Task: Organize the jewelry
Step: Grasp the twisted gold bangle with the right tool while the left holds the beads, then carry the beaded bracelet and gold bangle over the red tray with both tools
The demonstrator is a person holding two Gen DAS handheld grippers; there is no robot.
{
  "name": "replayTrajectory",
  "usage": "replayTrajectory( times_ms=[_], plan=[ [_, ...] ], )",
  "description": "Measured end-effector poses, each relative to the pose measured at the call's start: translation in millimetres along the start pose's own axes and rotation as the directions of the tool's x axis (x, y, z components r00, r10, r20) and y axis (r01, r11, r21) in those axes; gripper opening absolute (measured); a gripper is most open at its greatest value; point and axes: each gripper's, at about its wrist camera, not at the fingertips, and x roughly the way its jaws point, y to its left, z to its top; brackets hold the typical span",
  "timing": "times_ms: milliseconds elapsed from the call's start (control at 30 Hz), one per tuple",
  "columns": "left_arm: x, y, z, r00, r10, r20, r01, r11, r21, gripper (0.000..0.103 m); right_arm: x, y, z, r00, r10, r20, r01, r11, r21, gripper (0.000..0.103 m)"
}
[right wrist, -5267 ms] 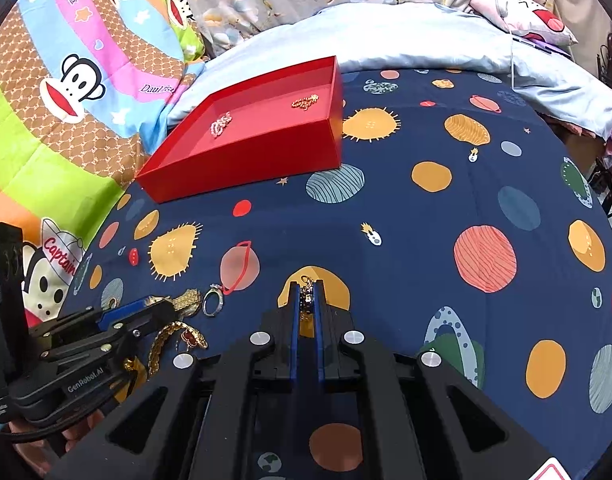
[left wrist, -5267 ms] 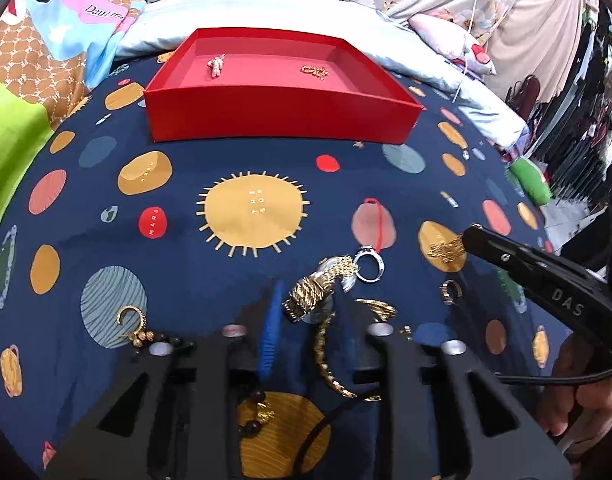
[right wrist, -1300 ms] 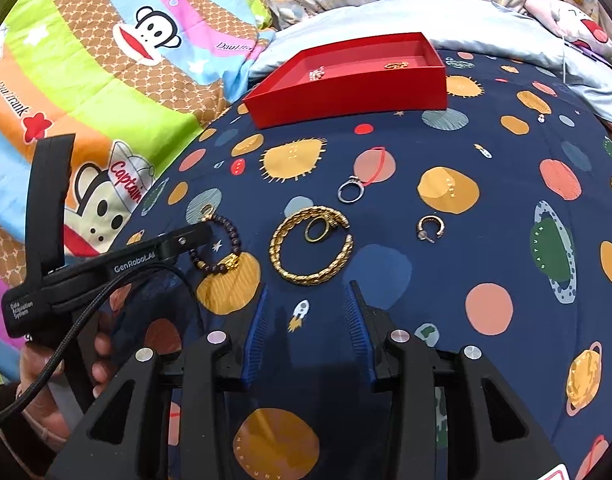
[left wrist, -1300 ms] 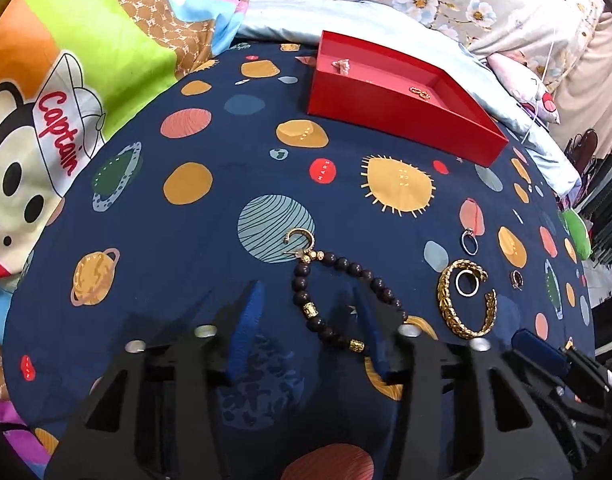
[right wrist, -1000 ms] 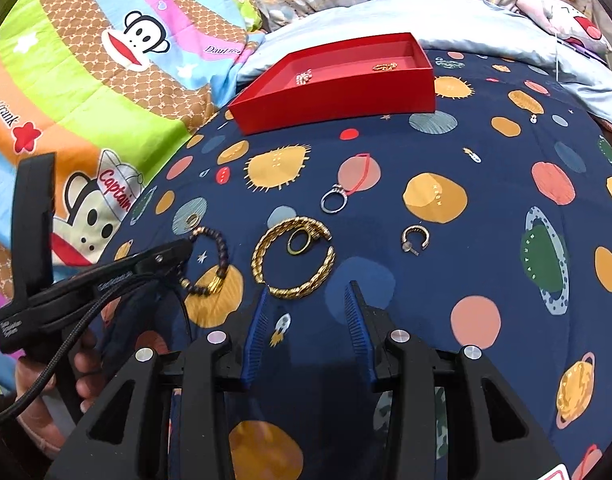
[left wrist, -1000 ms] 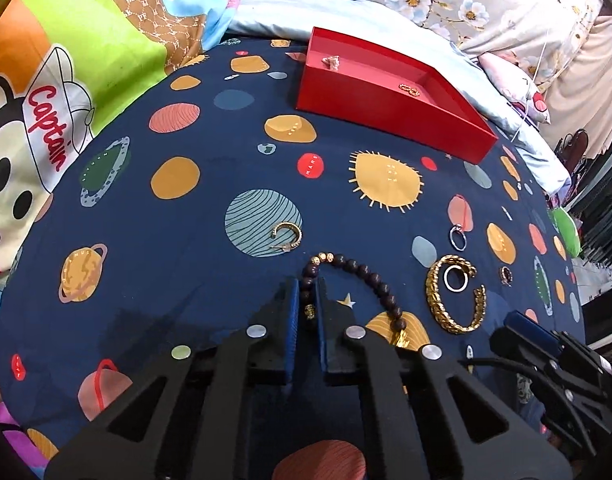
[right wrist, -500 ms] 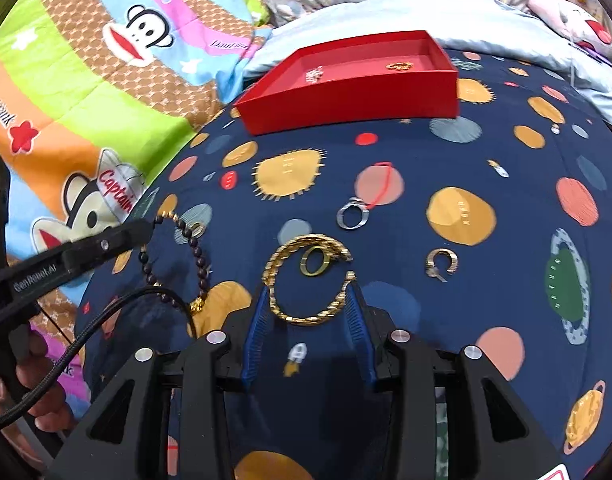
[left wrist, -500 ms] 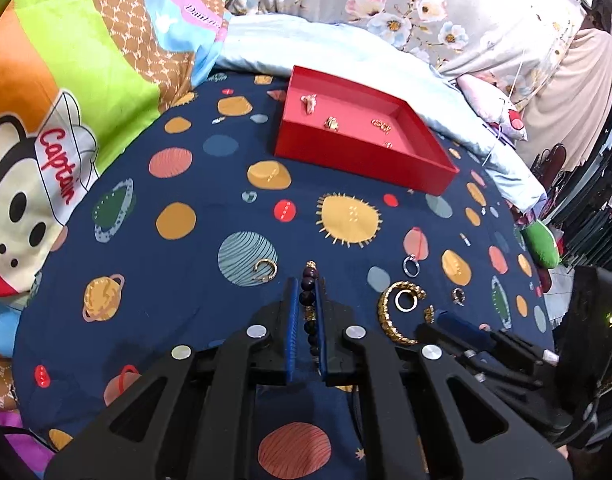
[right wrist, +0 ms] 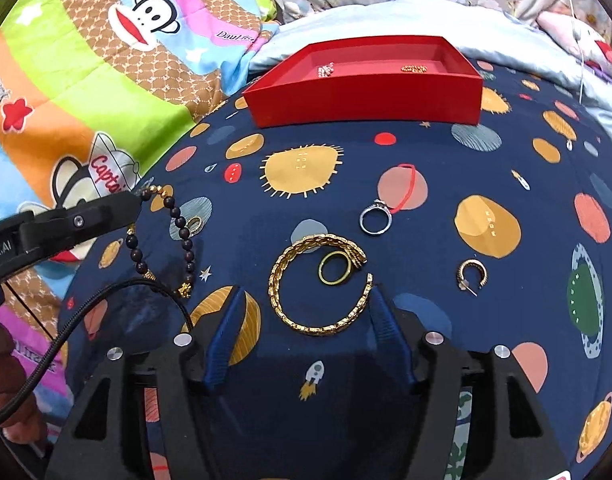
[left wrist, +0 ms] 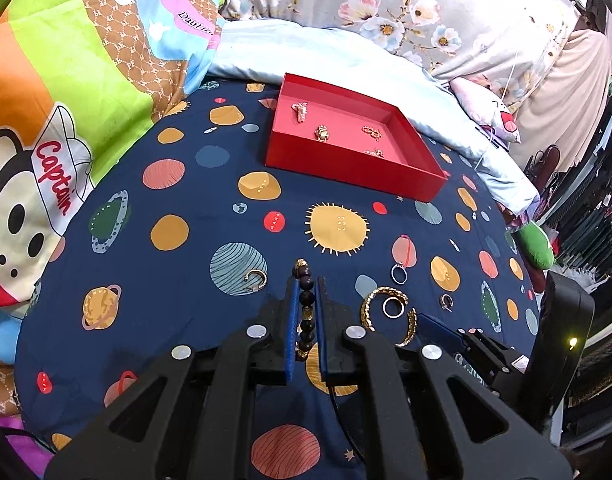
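Observation:
My left gripper (left wrist: 306,292) is shut on a dark bead bracelet (left wrist: 306,304) and holds it above the navy planet-print cloth; the bracelet (right wrist: 177,236) hangs from it in the right wrist view. My right gripper (right wrist: 306,320) is open, its fingers either side of a gold chain bracelet (right wrist: 301,322) lying on the cloth. A gold band ring (right wrist: 334,268) lies inside that bracelet. A silver ring (right wrist: 374,220) and a gold hoop earring (right wrist: 472,274) lie nearby. A red tray (left wrist: 346,172) at the far side holds several small gold pieces.
Another gold hoop earring (left wrist: 255,279) lies on the cloth left of my left gripper. A monkey-print quilt (left wrist: 65,80) lies at the left. A pale blue pillow (right wrist: 386,16) sits behind the tray. A green object (left wrist: 536,244) lies at the right edge.
My left gripper closed on the bead bracelet and lifted it off the cloth. My right gripper moved forward so its open fingers flank the gold chain bracelet.

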Motion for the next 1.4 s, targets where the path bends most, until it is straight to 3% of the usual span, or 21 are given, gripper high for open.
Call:
replayTrajectory(
  times_ms=[167, 500, 800, 1100, 1400],
  plan=[
    [0.8, 0.3, -0.2, 1.000, -0.001, -0.001, 0.001, 1.000, -0.001, 0.007, 2.9, 5.1, 0.1, 0.998, -0.054, 0.013, 0.054, 0.997, -0.048, 0.051],
    [-1.2, 2.2, 1.1, 1.000, -0.001, 0.006, 0.001, 1.000, -0.004, 0.007, -4.9, -4.4, 2.3, 0.999, -0.037, 0.032, 0.037, 0.999, -0.017, 0.050],
    [-15.0, -2.8, 11.8, 0.999, -0.004, 0.038, 0.004, 1.000, 0.012, 0.007, -43.2, -22.4, 18.3, 0.993, -0.026, 0.111, 0.024, 1.000, 0.020, 0.050],
    [-24.1, -30.3, 42.5, 0.994, -0.055, 0.095, 0.047, 0.995, 0.086, 0.007, -82.7, -46.4, 38.0, 0.981, -0.061, 0.185, 0.061, 0.998, 0.009, 0.050],
    [-8.8, -52.2, 91.0, 0.985, -0.087, 0.148, 0.072, 0.992, 0.099, 0.007, -75.0, -76.9, 84.4, 0.970, -0.067, 0.234, 0.065, 0.998, 0.015, 0.050]
  ],
)
